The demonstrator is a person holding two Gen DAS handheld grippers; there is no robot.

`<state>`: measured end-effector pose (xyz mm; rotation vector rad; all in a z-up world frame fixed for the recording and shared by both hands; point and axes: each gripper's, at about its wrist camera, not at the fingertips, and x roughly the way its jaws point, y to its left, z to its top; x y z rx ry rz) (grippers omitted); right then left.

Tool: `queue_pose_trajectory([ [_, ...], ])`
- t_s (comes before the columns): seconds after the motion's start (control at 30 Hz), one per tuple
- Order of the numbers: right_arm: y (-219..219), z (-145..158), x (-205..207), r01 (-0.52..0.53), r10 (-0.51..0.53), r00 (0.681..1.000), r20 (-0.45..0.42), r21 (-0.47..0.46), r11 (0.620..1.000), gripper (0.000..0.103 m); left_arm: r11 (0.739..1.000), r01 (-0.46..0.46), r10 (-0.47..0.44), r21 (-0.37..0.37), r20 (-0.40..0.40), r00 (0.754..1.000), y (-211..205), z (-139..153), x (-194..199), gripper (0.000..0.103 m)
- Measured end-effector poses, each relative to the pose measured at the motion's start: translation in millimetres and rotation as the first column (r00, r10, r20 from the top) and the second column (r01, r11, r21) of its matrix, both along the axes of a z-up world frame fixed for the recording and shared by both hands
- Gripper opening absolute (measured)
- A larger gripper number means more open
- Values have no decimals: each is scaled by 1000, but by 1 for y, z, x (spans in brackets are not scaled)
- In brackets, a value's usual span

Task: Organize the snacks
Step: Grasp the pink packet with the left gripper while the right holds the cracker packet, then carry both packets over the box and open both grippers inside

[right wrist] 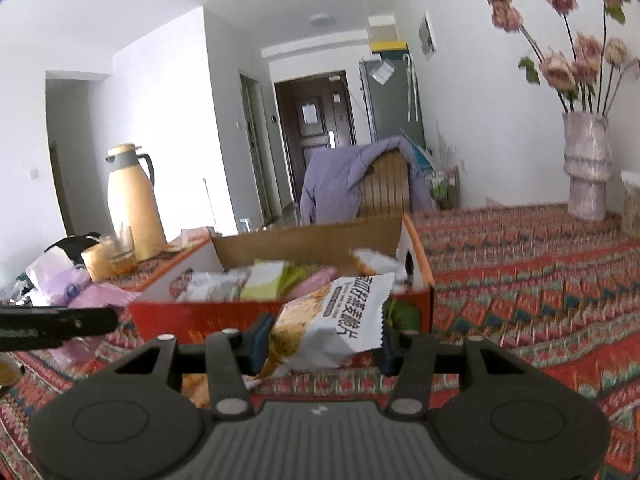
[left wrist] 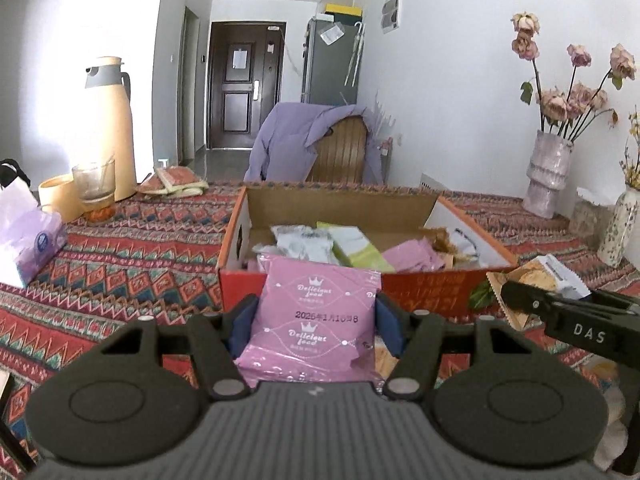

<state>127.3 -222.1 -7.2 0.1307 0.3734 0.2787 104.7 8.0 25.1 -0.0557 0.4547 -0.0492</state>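
Observation:
My left gripper point(left wrist: 316, 322) is shut on a pink snack packet point(left wrist: 316, 312), held just in front of the near wall of an orange cardboard box point(left wrist: 424, 288). Inside the box lie several packets: grey, green and pink. To the right, my right gripper point(left wrist: 520, 292) holds a white and yellow snack packet point(left wrist: 532, 276). In the right wrist view my right gripper point(right wrist: 324, 342) is shut on that white and yellow snack packet point(right wrist: 336, 328), close to the orange box point(right wrist: 224, 318). The left gripper's finger point(right wrist: 60, 322) reaches in from the left edge.
A patterned tablecloth point(left wrist: 120, 256) covers the table. At the back left stand a cream thermos point(left wrist: 110, 128), a glass point(left wrist: 94, 180) and a tissue pack point(left wrist: 28, 236). A vase of dried flowers point(left wrist: 548, 172) stands at the right. A chair with a purple jacket point(left wrist: 304, 140) is behind the table.

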Motion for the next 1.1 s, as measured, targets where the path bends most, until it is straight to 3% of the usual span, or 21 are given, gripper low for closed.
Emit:
queue_pose_trajectory([
  [0.3,8,35,27,8,-6,998,68,-32,999,49,1000,-7,8,-22,32,999,-3,18,29,63],
  [0.57,23,45,70,12,-10,998,66,-24,1000,49,998,-41,43,-43,37,998,-3,30,69,63],
  [0.87,40,34,111,32,-33,998,56,6,999,49,992,-114,117,-50,57,991,-2,24,116,63],
  [1.1,39,11,119,46,-47,995,85,8,999,49,989,-140,143,-45,62,988,-2,5,136,63],
])
